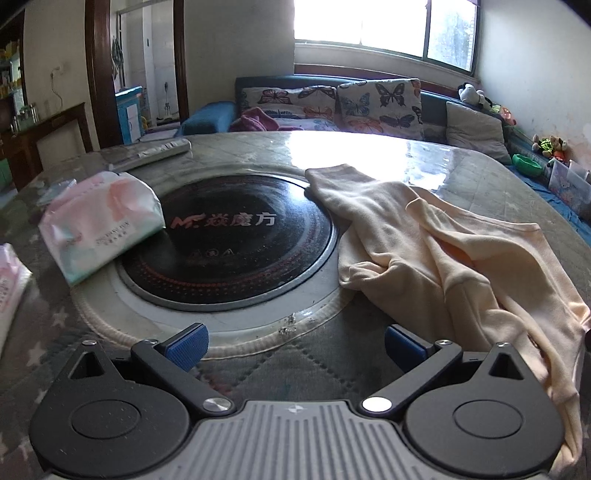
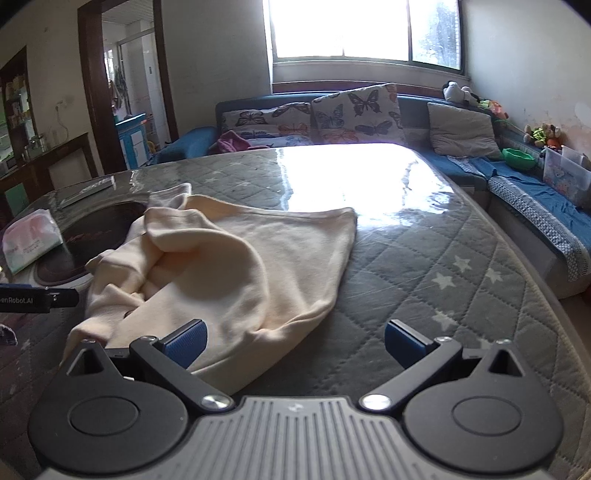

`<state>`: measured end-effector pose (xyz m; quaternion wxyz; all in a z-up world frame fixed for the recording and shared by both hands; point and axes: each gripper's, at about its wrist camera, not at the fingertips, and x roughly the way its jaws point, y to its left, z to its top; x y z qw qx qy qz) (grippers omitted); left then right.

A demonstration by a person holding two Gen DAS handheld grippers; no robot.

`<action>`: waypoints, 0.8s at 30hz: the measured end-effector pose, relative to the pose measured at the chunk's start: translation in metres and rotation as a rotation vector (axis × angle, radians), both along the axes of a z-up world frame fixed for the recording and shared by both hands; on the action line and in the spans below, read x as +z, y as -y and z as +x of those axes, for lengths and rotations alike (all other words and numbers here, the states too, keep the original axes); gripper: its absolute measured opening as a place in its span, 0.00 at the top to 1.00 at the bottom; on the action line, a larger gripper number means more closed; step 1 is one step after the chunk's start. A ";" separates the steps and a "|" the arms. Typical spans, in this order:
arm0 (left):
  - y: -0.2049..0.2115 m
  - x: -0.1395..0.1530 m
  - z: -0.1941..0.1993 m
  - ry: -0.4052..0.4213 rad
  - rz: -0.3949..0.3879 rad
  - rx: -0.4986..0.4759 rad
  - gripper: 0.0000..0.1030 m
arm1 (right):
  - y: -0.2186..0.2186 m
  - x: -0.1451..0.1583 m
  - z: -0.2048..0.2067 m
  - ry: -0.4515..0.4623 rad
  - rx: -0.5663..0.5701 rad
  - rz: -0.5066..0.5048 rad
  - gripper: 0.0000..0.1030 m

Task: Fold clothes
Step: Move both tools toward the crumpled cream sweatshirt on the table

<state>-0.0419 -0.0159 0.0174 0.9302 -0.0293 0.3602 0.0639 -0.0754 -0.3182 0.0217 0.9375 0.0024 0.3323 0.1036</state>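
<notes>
On the counter (image 2: 424, 258) a cream garment (image 2: 236, 266) lies rumpled, perhaps a sweatshirt; both the left tongs (image 1: 295, 343) and right tongs (image 2: 295, 341) are spread wide, holding nothing.

Home living room, blue sofa (image 2: 524, 173) with butterfly cushions (image 2: 354, 110), plush toys (image 2: 458, 92), window (image 2: 362, 29), quilted desk (image 2: 443, 258) with built-in hotplate (image 1: 229, 240)

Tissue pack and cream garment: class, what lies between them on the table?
In the left wrist view, the round black cooktop set into the table lies between the tissue pack and the cream garment; the pack overlaps its left edge.
</notes>
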 end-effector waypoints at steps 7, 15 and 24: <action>0.005 0.004 -0.010 -0.016 0.011 0.010 0.00 | -0.006 0.001 -0.009 -0.011 0.018 0.014 0.00; 0.009 0.005 -0.018 -0.020 0.007 0.007 0.00 | -0.009 0.003 -0.018 -0.002 0.023 0.007 0.00; 0.016 0.009 -0.024 -0.020 0.012 0.000 0.00 | -0.010 0.007 -0.023 0.007 0.025 0.006 0.00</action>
